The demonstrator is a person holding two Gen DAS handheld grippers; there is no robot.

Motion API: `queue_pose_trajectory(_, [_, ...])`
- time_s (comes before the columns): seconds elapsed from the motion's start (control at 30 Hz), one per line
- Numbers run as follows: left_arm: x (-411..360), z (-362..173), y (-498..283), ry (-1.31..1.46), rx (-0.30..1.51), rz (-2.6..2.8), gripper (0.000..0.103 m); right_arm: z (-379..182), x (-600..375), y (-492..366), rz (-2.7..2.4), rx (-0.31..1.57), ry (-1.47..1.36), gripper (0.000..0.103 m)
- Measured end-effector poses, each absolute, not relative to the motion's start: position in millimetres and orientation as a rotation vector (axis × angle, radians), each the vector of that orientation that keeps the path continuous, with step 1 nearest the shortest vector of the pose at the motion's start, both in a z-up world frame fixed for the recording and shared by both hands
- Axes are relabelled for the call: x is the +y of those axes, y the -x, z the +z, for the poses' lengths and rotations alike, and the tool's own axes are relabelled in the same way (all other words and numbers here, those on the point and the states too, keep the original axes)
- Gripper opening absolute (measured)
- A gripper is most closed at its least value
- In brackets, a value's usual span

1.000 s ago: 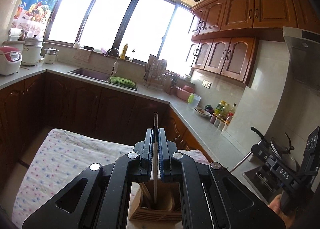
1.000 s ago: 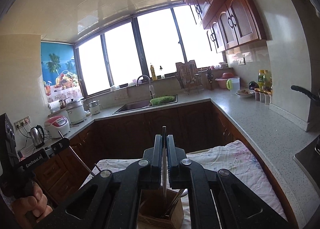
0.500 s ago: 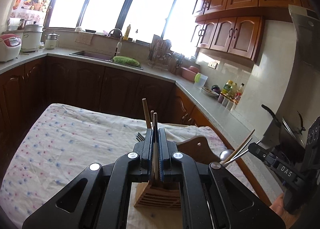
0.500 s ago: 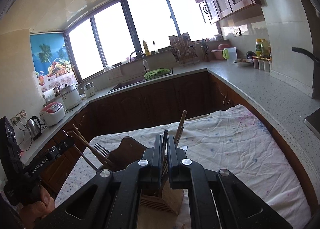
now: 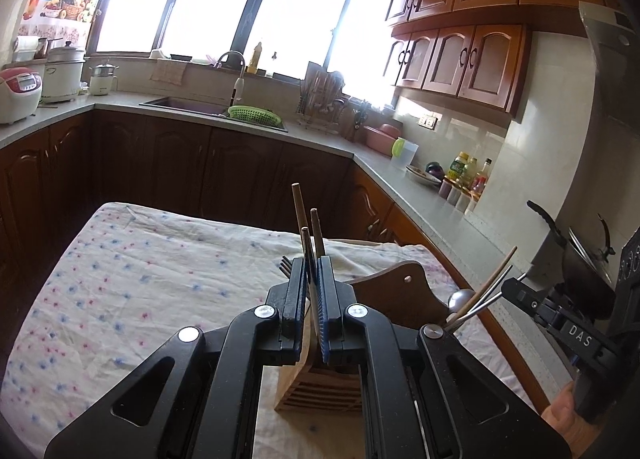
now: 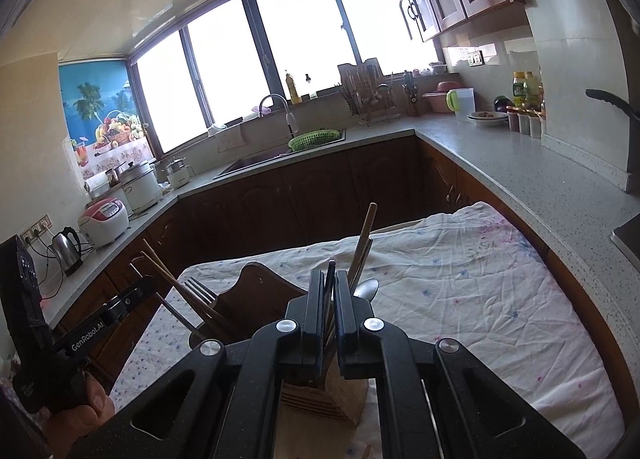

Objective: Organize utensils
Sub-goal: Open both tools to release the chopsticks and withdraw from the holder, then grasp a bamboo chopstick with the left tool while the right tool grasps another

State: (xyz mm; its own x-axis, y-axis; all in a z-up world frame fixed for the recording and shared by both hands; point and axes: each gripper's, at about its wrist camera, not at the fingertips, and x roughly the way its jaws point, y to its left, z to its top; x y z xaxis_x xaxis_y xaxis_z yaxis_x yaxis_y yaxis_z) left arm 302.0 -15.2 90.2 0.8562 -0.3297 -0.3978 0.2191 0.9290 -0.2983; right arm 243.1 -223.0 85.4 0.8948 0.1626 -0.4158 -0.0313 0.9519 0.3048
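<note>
Two wrist views of a kitchen, each looking forward along a hand-held gripper toward a desk (image 5: 132, 287) covered with a floral cloth (image 6: 460, 283). In the left wrist view, the left gripper (image 5: 313, 279) has its fingers (image 5: 297, 283) pressed nearly together, pinching a thin stick-like utensil (image 5: 307, 249) whose tip rises just above them; its lower end points into a slatted wooden utensil holder (image 5: 316, 391) standing on the cloth directly below. Two further wooden sticks (image 5: 298, 207) rise from the holder beyond the fingers, and fork tines (image 5: 285, 266) show just left of them. At the right edge, the other gripper appears, with a spoon and chopsticks (image 5: 486, 291) standing near it. In the right wrist view, the right gripper (image 6: 329, 291) likewise has its fingers (image 6: 316, 299) closed on a thin dark utensil (image 6: 330, 279) above the same holder (image 6: 332, 395). A wooden stick (image 6: 366, 235) and a spoon bowl (image 6: 366, 291) stand just right of the fingers; a fork (image 6: 200, 293) and chopsticks (image 6: 168, 275) lean to the left, before a dark wooden board (image 6: 260, 291). A hand (image 6: 86, 407) at lower left carries the left gripper. A sink (image 5: 188, 105) and green basket (image 5: 252, 115) lie on the far counter.
</note>
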Motion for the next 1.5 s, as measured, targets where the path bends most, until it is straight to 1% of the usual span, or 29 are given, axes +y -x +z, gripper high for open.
queue_pose_trajectory(0.03, [-14.9, 90.5, -301.8, 0.251, 0.464, -0.291, 0.005, 85.2, -223.9, -242.9, 0.107, 0.454, -0.304, 0.008])
queue_pose_trajectory(0.1, [-13.7, 91.3, -301.3, 0.258, 0.475, -0.289, 0.007, 85.8, -226.5, -240.5, 0.115, 0.449, -0.324, 0.011])
queue_pose_trajectory(0.13, [-12.5, 91.7, -299.5, 0.261, 0.475, -0.291, 0.012, 86.5, -228.2, -239.1, 0.119, 0.443, -0.332, 0.015])
queue_pose_trajectory(0.17, [-11.4, 92.6, -297.3, 0.262, 0.474, -0.288, 0.017, 88.0, -230.1, -237.2, 0.123, 0.435, -0.34, 0.026])
queue_pose_trajectory(0.2, [-10.0, 93.1, -293.9, 0.262, 0.473, -0.281, 0.032, 89.8, -231.5, -233.6, 0.127, 0.422, -0.35, 0.033])
queue_pose_trajectory(0.23, [-8.4, 94.2, -289.7, 0.264, 0.464, -0.279, 0.043, 92.6, -231.8, -229.7, 0.131, 0.407, -0.36, 0.045])
queue_pose_trajectory(0.27, [-7.4, 95.5, -285.3, 0.261, 0.455, -0.273, 0.045, 95.6, -232.7, -225.9, 0.135, 0.394, -0.368, 0.048])
queue_pose_trajectory(0.3, [-6.8, 96.9, -281.3, 0.253, 0.451, -0.265, 0.048, 97.8, -233.8, -221.7, 0.138, 0.382, -0.375, 0.048])
queue_pose_trajectory(0.33, [-5.9, 97.8, -277.5, 0.248, 0.452, -0.256, 0.057, 100.1, -235.0, -217.6, 0.143, 0.37, -0.384, 0.053])
queue_pose_trajectory(0.37, [-4.2, 99.1, -273.5, 0.251, 0.449, -0.254, 0.061, 102.6, -236.4, -213.2, 0.146, 0.357, -0.391, 0.063])
queue_pose_trajectory(0.4, [-1.7, 99.8, -268.3, 0.257, 0.442, -0.255, 0.069, 105.2, -238.2, -208.5, 0.148, 0.343, -0.398, 0.069])
queue_pose_trajectory(0.43, [0.4, 100.4, -262.8, 0.26, 0.438, -0.248, 0.079, 106.9, -239.8, -202.6, 0.149, 0.325, -0.405, 0.082])
queue_pose_trajectory(0.47, [2.4, 100.5, -257.0, 0.26, 0.436, -0.233, 0.084, 108.2, -241.7, -195.8, 0.149, 0.305, -0.411, 0.094])
queue_pose_trajectory(0.5, [4.7, 100.0, -250.8, 0.261, 0.43, -0.22, 0.088, 108.9, -243.5, -189.0, 0.146, 0.286, -0.416, 0.099])
queue_pose_trajectory(0.53, [7.2, 99.0, -244.3, 0.263, 0.426, -0.217, 0.088, 108.9, -244.9, -182.1, 0.14, 0.274, -0.419, 0.103])
queue_pose_trajectory(0.8, [11.0, 74.2, -196.7, 0.254, 0.468, -0.223, 0.089, 84.2, -251.6, -137.7, 0.115, 0.313, -0.421, 0.103])
queue_pose_trajectory(1.13, [1.9, 30.4, -152.0, 0.248, 0.575, -0.255, 0.089, 27.4, -257.3, -97.4, 0.084, 0.462, -0.437, 0.103])
queue_pose_trajectory(1.5, [-9.6, 0.5, -132.8, 0.2, 0.673, -0.25, 0.089, 6.1, -264.9, -69.8, 0.058, 0.504, -0.466, 0.103])
